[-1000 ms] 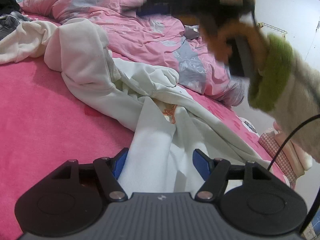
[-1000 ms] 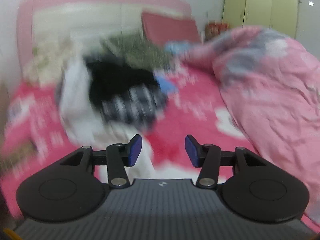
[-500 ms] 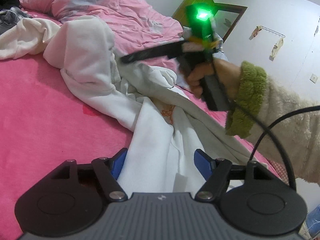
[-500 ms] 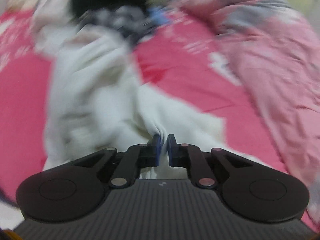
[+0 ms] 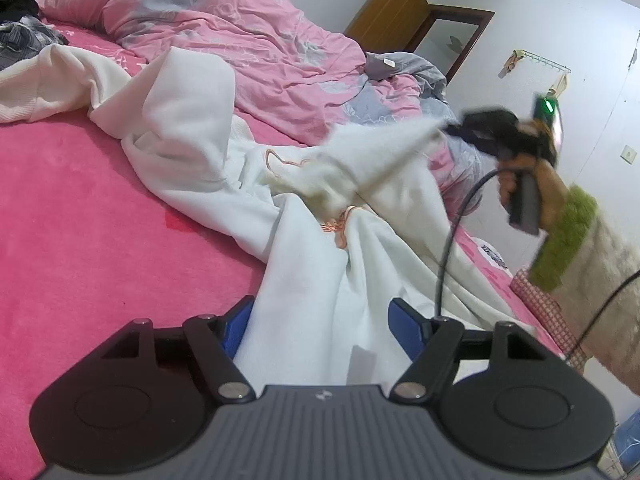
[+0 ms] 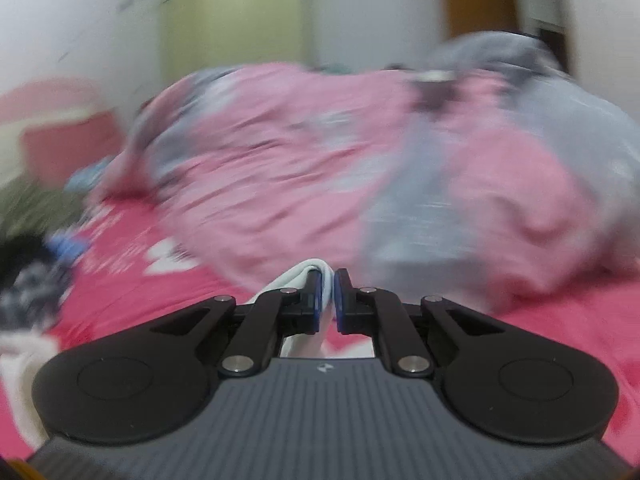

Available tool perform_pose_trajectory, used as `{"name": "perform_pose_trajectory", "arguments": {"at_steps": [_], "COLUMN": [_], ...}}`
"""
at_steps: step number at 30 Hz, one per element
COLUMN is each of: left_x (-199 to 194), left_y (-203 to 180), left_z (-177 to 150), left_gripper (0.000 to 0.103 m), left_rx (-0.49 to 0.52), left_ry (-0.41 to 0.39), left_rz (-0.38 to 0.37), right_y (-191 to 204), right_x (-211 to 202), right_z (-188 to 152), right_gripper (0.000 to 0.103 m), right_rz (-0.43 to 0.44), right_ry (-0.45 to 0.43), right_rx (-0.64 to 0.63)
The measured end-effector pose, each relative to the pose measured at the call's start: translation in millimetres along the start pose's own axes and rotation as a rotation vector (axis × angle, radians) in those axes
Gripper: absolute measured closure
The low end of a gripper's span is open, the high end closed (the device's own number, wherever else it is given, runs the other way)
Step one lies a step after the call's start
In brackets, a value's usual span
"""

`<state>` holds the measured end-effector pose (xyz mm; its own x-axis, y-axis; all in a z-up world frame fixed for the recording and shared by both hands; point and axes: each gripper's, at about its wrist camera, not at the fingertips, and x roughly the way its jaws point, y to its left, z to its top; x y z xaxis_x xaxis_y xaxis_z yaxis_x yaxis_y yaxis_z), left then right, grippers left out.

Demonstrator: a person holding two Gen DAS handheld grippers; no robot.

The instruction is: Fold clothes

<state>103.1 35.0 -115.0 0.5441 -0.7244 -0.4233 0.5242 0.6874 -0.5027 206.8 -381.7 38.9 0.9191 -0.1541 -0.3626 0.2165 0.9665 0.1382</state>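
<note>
Left hand-held gripper point(image 5: 320, 320): jaws apart, blue pads either side of the white garment point(image 5: 312, 280); the cloth lies between them, w/ no visible pinch. The garment lies crumpled on the pink bed sheet point(image 5: 100, 220), running from the near edge up and left to a raised fold, w/ an orange embroidered motif near mid-cloth.

Right hand-held gripper point(image 6: 328, 300): jaws together, clamped on a fold of the white garment, which pokes out above the pads. In the left wrist view this gripper point(image 5: 452, 130) is at right, held by a hand point(image 5: 536, 184) in a green-cuffed fleece sleeve point(image 5: 568, 240), w/ a stretched strip of cloth pulled taut from the garment toward it. A black cable point(image 5: 452, 240) hangs from it across the cloth.

Surroundings: a pink-and-grey floral quilt point(image 5: 248, 40) is bunched just beyond the garment, touching its far edge. Dark clothes point(image 5: 20, 20) are piled far left. A wooden cabinet point(image 5: 404, 12) stands by the white wall behind the bed.

Open room: bare sheet to the left of the garment; the bed edge is at right, near the sleeve.

Vs. earlier: the right hand-held gripper was apart and empty a sec ago; now it is closed on the cloth and has swung off to the right, lifting that portion. The left one is unchanged. The right wrist view is motion-blurred.
</note>
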Motion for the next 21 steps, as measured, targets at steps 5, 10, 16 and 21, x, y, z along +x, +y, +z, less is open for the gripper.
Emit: {"name": "perform_pose_trajectory", "arguments": {"at_steps": [5, 10, 16, 21], "left_x": [2, 3, 5, 6], "left_y": [-1, -2, -2, -2], "left_z": [-1, 0, 1, 2], "left_gripper": [0.03, 0.03, 0.03, 0.03], "left_rx": [-0.001, -0.001, -0.001, -0.001], "left_ry": [0.0, 0.0, 0.0, 0.0], "left_rz": [-0.001, -0.001, -0.001, -0.002], "right_y": [-99, -177, -210, -193], "right_x": [-26, -12, -1, -45], "right_z": [-24, -75, -116, -96], "right_gripper": [0.098, 0.097, 0.076, 0.057], "right_rz": [-0.191, -0.302, -0.249, -0.277], "right_ry": [-0.016, 0.085, 0.304, 0.332], "right_rx": [0.27, 0.545, 0.651, 0.444]}}
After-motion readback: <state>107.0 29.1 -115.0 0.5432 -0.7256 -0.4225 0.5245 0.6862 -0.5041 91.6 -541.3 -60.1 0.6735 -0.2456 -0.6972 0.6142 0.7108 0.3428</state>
